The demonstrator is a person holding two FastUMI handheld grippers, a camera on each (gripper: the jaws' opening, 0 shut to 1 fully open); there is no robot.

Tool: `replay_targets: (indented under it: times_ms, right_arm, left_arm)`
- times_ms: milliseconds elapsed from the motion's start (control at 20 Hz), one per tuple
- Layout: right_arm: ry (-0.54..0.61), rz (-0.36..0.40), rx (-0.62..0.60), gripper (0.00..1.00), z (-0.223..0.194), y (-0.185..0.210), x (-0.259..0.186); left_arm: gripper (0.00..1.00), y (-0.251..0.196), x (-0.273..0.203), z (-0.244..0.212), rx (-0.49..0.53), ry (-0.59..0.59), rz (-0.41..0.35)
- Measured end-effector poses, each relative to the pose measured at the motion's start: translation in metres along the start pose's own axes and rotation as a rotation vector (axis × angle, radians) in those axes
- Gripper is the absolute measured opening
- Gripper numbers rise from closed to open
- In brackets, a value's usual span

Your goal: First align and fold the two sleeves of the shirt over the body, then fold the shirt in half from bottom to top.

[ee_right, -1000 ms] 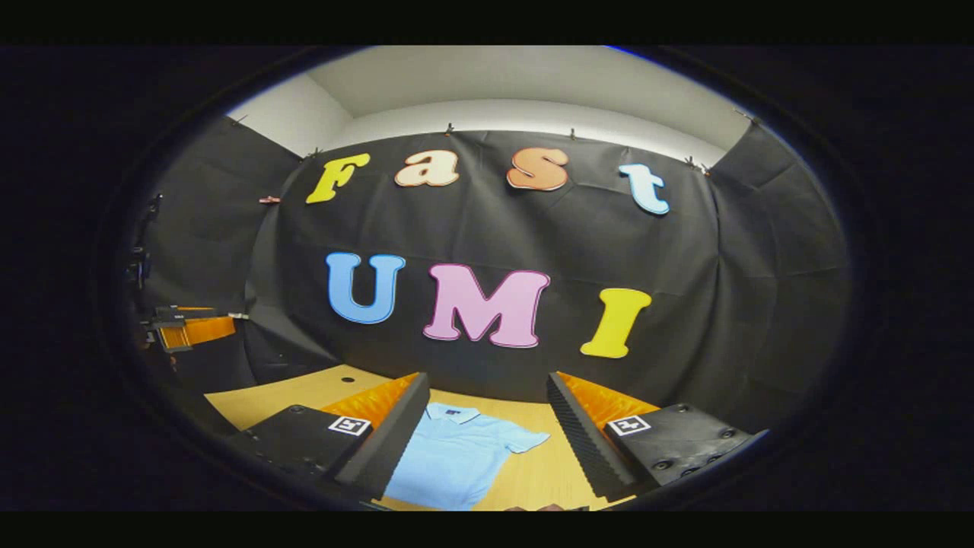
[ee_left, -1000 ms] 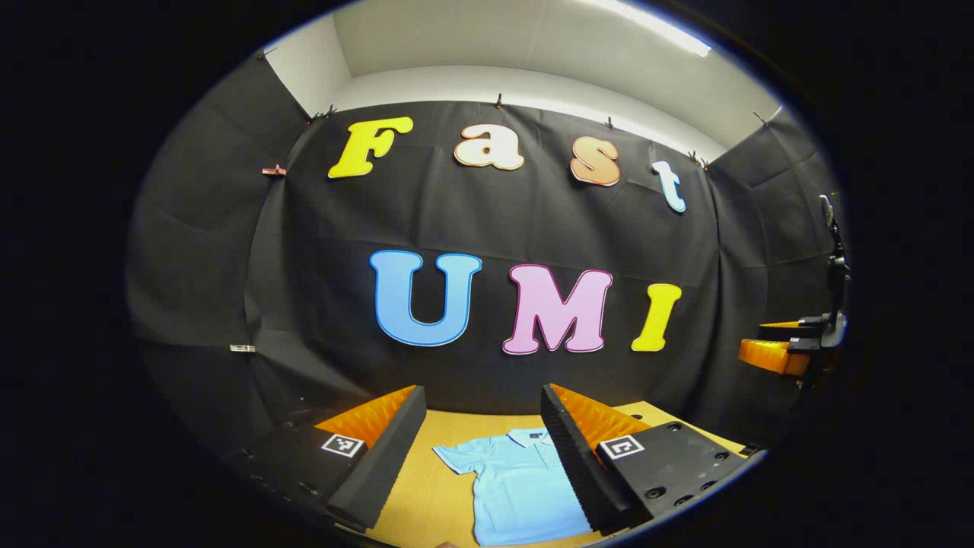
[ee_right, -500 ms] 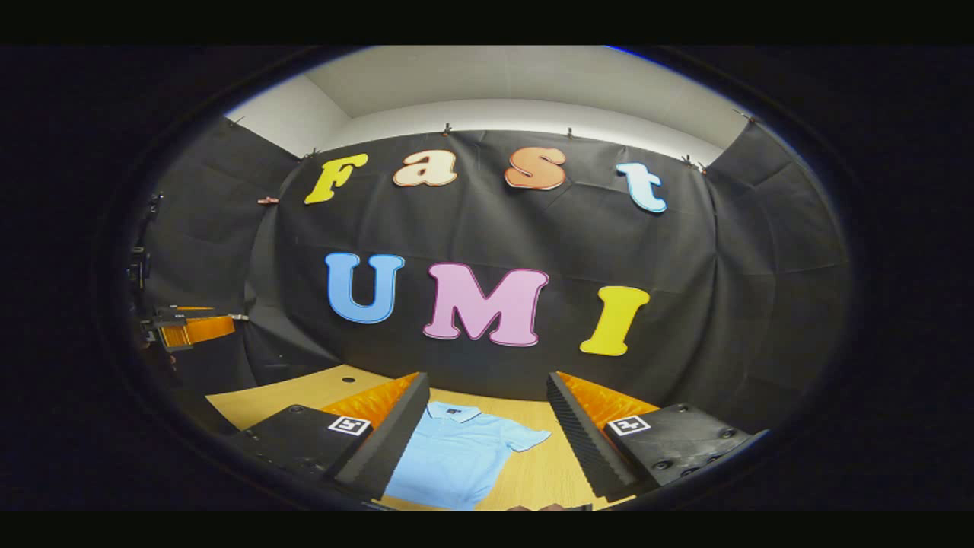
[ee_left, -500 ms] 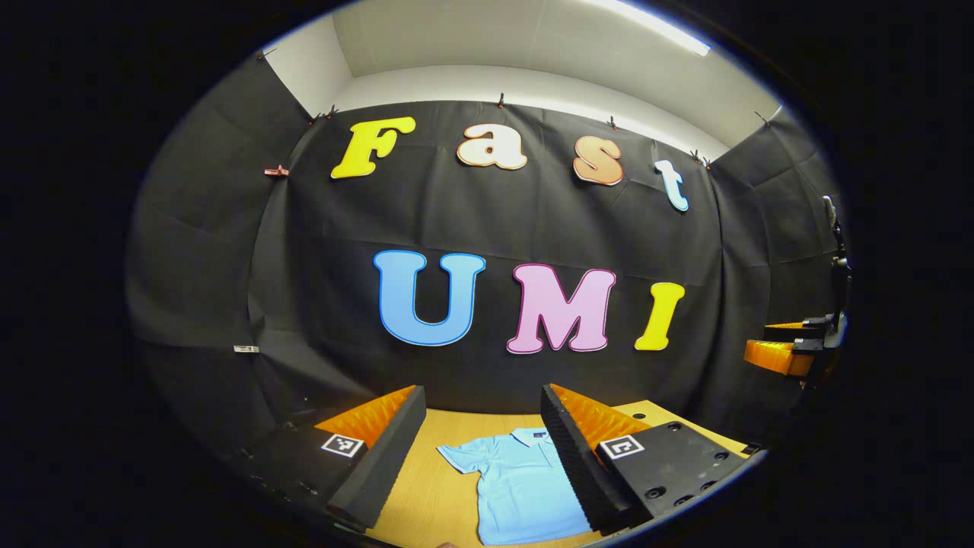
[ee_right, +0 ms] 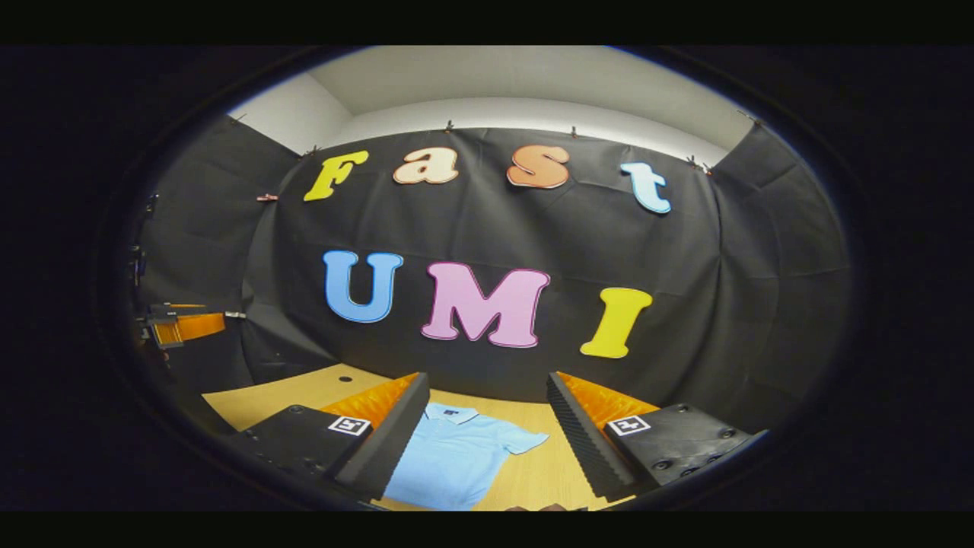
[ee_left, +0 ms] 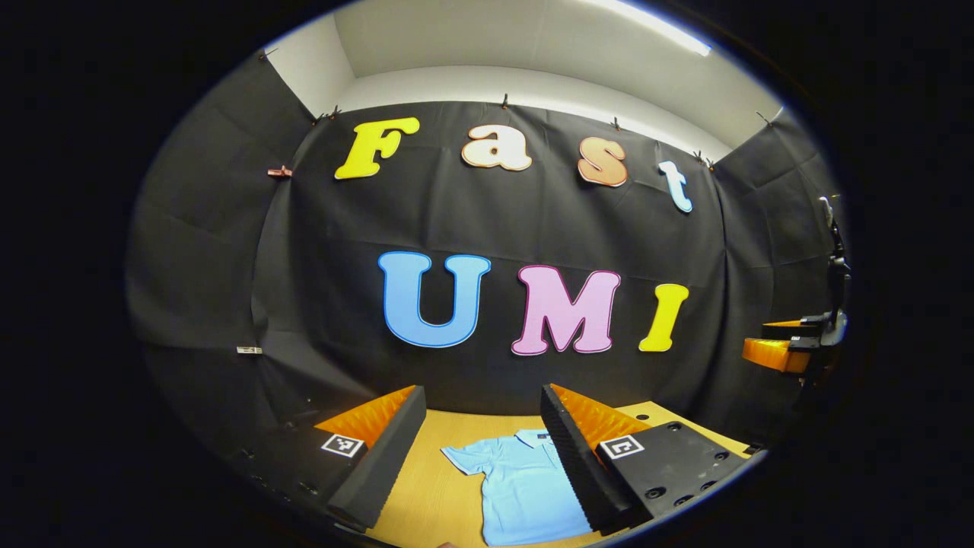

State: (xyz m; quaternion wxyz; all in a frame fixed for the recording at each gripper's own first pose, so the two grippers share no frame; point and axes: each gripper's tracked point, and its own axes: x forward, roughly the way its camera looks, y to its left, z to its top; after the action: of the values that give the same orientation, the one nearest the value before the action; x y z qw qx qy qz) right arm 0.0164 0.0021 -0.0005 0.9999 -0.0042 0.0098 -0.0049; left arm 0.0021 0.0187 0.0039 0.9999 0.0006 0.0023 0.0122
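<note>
Lying flat on the wooden table (ee_left: 426,495) is a light-blue polo shirt (ee_left: 525,495), collar toward the booth wall, both short sleeves spread out unfolded.

Left gripper view, left to right: one sleeve (ee_left: 466,458) is seen in full between the fingers; the shirt's other side is hidden behind the near finger on the right, and the hem is cut off at the bottom edge. The left gripper (ee_left: 483,449) is held above the table with jaws wide apart, nothing between them, the shirt well below and ahead, not touched. At the far right edge the other gripper is seen in part, high off the table; its fingers are too cut off to be judged there.

Right gripper view, left to right: the left gripper is seen small at the far left, too dim for detail. The shirt (ee_right: 449,464) is partly hidden behind the left-hand finger; its collar (ee_right: 450,413) and one sleeve (ee_right: 523,439) are visible, the hem cut off below. The right gripper (ee_right: 487,430) is likewise held with jaws wide apart above the shirt, no contact. No containers are seen.
</note>
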Motion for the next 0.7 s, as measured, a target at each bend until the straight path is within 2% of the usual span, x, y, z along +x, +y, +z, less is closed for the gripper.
replay_targets:
  times_ms: [100,250,350,600,700]
  right_arm:
    - [0.011,0.007,-0.008,0.99,-0.002,-0.002,0.012]
    - [0.039,0.014,-0.02,0.95,-0.006,-0.006,0.032]
    - [0.041,0.027,-0.042,0.97,-0.005,-0.007,0.049]
    - [0.099,0.093,-0.042,0.96,-0.031,-0.011,0.115]
    - [0.12,0.095,-0.025,0.97,-0.048,-0.022,0.147]
  left_arm:
    - [0.97,0.003,0.004,-0.002,0.0,0.005,-0.002]
    - [0.97,0.007,0.009,-0.007,-0.01,0.011,-0.014]
    - [0.97,0.012,0.014,-0.01,-0.019,0.012,-0.013]
    - [0.97,0.018,0.037,-0.021,-0.03,0.044,0.02]
    - [0.97,0.018,0.046,-0.023,-0.013,0.049,0.049]
